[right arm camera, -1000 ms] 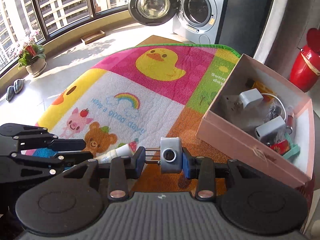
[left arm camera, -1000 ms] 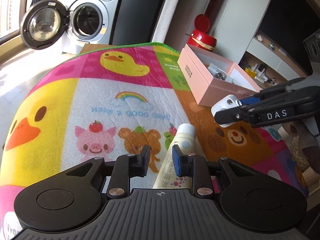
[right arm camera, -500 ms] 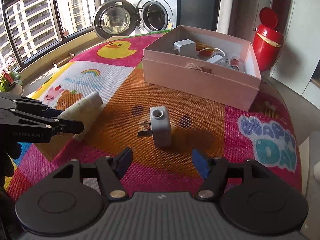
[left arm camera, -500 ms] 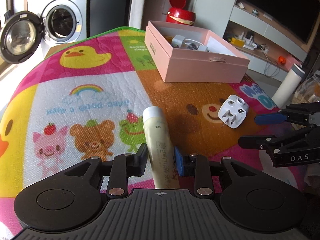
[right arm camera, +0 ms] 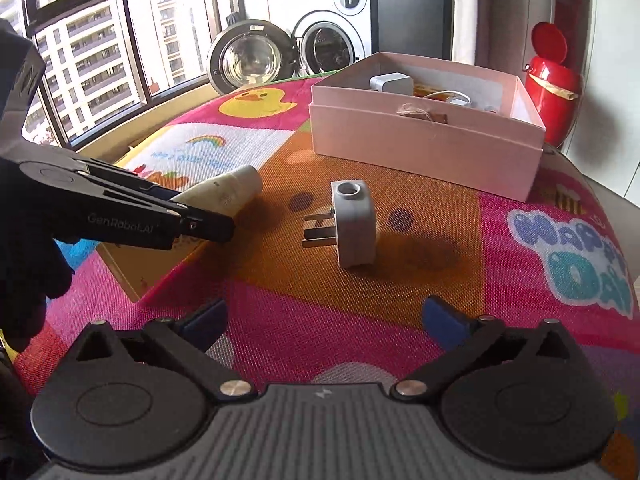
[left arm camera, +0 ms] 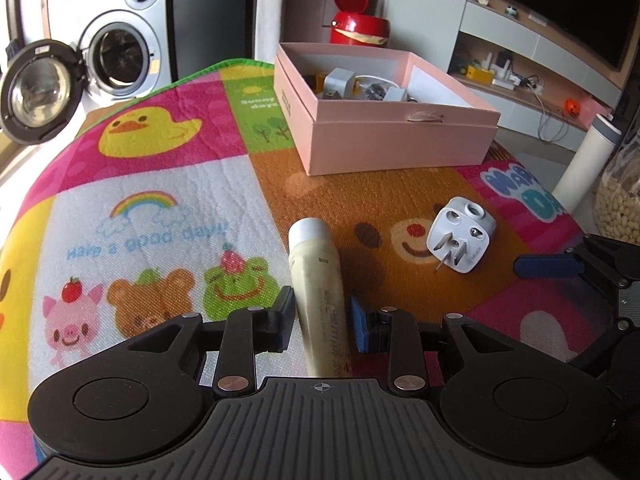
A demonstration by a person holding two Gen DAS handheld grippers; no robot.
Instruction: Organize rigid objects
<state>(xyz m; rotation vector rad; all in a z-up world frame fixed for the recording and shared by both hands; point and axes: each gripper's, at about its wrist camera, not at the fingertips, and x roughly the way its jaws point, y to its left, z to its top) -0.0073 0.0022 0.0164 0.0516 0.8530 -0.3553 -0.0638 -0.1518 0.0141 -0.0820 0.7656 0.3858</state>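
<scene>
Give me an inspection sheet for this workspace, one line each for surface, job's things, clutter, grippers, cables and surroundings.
Surface: cartoon play mat, no spills seen.
Job's things: plug adapter lies on the mat, prongs sideways; cream tube; pink box open, holding chargers.
Clutter: nothing seen.
Grippers: left gripper closed on the tube; right gripper opening, nothing between its jaws, adapter ahead of it.
Cables: white cable inside the box.
Surroundings: washing machine with its door open, red bin, windows.

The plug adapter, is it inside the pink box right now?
No, the plug adapter lies on the mat in front of the pink box.
</scene>
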